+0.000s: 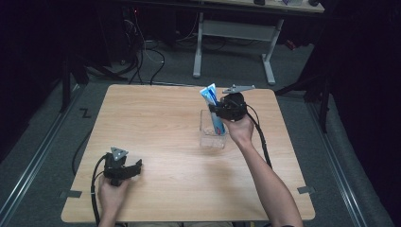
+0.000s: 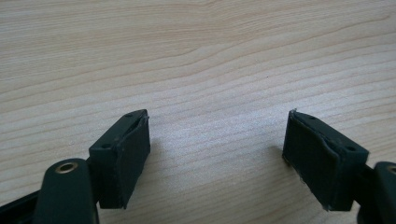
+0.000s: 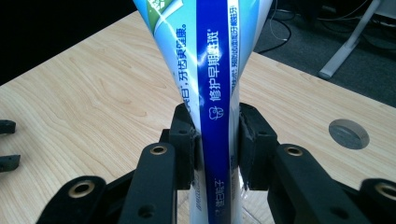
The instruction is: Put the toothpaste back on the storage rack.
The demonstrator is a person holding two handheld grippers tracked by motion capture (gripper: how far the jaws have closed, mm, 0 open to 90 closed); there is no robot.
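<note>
Plenty of bare wooden table around both grippers. Left gripper near the front edge, jaws apart. Right gripper clamped on toothpaste tube, upright in clear plastic container.

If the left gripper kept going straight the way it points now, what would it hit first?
Probably the bare wooden table: the left gripper, jaws open and empty, looks angled down at it with nothing between.

Looks like a lab or test room set up for recording. Bare light-wood table standing on grey carpet, taped marks on the floor beside it. Dark surroundings, lit mainly over the table. Loose cables trailing across the floor behind. White-framed desk at the back with equipment on top, too dim to identify.
</note>
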